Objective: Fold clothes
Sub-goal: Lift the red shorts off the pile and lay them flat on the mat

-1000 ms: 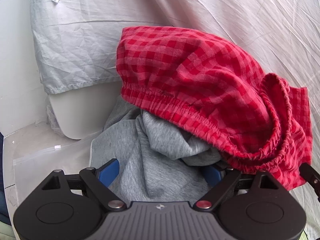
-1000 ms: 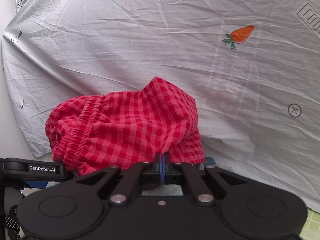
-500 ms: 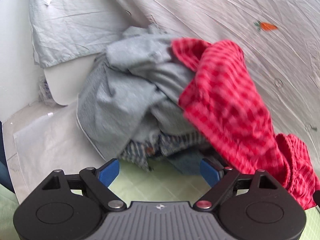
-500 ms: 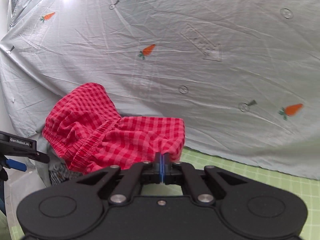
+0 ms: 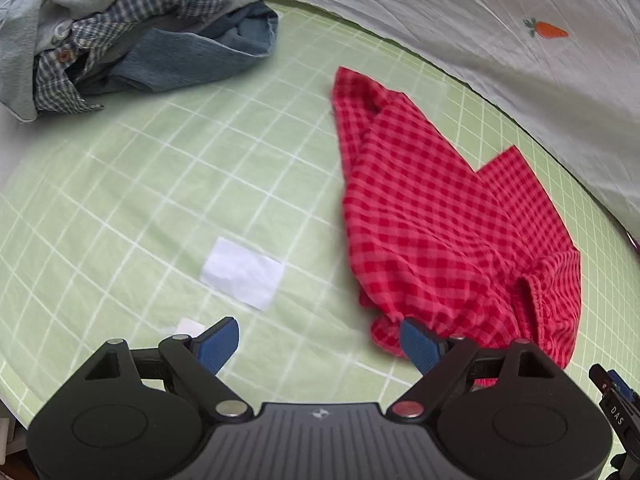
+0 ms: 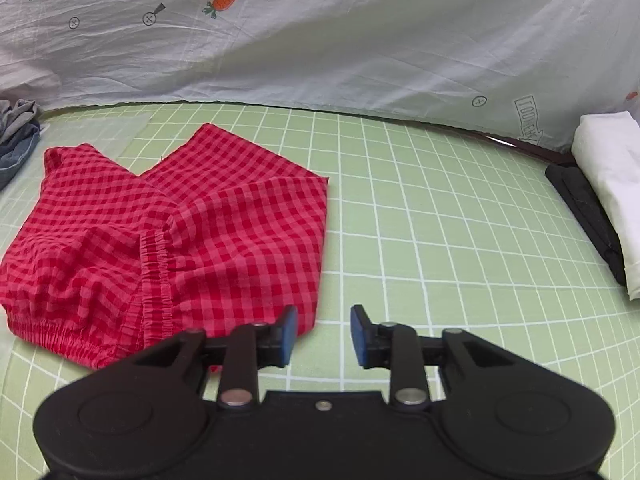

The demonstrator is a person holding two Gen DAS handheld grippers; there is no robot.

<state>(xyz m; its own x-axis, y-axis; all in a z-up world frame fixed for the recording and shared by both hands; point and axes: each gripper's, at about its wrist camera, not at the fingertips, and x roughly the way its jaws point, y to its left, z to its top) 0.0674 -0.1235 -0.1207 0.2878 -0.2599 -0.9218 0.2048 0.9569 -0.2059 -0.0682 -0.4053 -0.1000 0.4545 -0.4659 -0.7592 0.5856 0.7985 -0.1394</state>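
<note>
Red checked shorts (image 6: pixel 168 236) lie crumpled on the green grid mat (image 6: pixel 440 220), waistband toward me. They also show in the left wrist view (image 5: pixel 436 216) at the right. My right gripper (image 6: pixel 323 336) is open and empty, just right of the shorts' near corner. My left gripper (image 5: pixel 320 344) is open and empty; its right fingertip (image 5: pixel 416 344) is at the shorts' waistband edge.
A pile of unfolded clothes (image 5: pixel 132 28), grey, checked and denim, sits at the mat's far left. Folded white (image 6: pixel 608 184) and black (image 6: pixel 588 216) garments lie at the right. A carrot-print sheet (image 6: pixel 320 32) hangs behind. White paper scraps (image 5: pixel 242 272) lie on the mat.
The right gripper carried the red shorts off the pile onto the mat and opened, letting them go. Both grippers now face the mat instead of the pile.
</note>
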